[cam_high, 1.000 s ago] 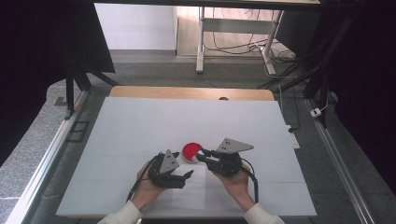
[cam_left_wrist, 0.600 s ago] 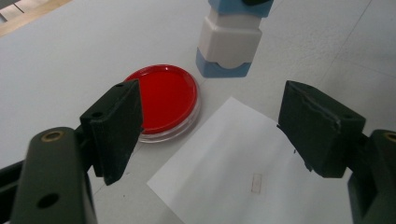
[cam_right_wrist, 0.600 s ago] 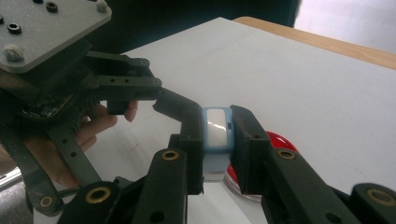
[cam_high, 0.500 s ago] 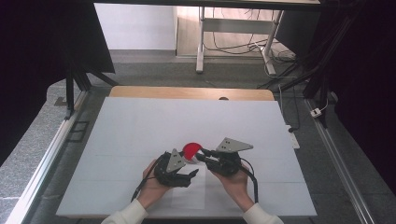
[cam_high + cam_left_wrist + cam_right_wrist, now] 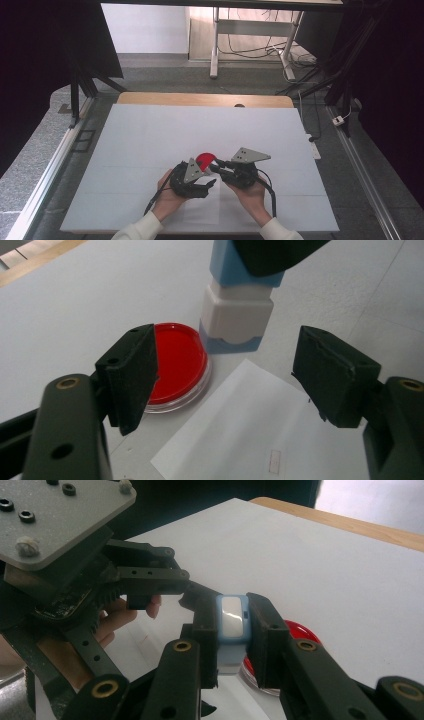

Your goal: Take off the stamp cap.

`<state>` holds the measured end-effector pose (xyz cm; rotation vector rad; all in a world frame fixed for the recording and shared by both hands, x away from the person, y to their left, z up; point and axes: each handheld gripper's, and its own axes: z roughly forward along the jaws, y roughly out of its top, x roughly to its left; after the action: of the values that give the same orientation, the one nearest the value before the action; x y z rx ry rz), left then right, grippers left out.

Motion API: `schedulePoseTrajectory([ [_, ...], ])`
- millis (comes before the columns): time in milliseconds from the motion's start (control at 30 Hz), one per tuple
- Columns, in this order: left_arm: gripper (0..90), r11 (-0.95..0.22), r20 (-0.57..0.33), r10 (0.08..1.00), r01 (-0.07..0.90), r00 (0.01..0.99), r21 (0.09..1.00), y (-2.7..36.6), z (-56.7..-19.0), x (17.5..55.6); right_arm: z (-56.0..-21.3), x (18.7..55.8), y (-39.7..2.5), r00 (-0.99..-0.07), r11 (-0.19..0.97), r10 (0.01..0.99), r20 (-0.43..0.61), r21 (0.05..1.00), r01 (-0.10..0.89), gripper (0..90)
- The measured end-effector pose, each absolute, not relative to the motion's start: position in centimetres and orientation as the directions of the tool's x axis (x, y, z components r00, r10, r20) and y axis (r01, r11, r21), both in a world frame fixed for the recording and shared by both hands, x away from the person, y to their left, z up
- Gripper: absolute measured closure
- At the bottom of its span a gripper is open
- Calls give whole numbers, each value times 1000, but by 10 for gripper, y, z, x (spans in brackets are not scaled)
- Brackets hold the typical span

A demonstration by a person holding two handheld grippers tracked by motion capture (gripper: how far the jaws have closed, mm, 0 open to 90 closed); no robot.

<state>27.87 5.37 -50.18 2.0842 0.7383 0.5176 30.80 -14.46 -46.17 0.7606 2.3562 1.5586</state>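
Note:
A round red dish (image 5: pixel 204 159) with a clear rim lies on the white table (image 5: pixel 150 135); it also appears as the red dish (image 5: pixel 175 360) in the left gripper view. My right gripper (image 5: pixel 232 611) is shut on a small blue-and-white block (image 5: pixel 231 622), held upright beside the dish's edge (image 5: pixel 300 630). That block (image 5: pixel 235 315) stands just beyond my left gripper (image 5: pixel 225 370), whose jaws are wide open with nothing between them. From above, the left gripper (image 5: pixel 200 177) and right gripper (image 5: pixel 218 165) almost meet next to the dish.
A white paper sheet (image 5: pixel 240 435) lies flat under the left gripper, its corner close to the dish. The left gripper's grey plate (image 5: pixel 60 515) looms close to the right gripper. A wooden strip (image 5: pixel 200 99) borders the table's far edge.
My left gripper has slid a little to the right, closer to the right gripper and the dish. The right gripper has held its place with the block.

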Motion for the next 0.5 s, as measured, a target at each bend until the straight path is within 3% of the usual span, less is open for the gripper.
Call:
schedulePoseTrajectory([
  [500,385,-481,122,669,303,733,823,49,-503,283,-462,309,-146,-840,303,533,104,903,304,748],
])
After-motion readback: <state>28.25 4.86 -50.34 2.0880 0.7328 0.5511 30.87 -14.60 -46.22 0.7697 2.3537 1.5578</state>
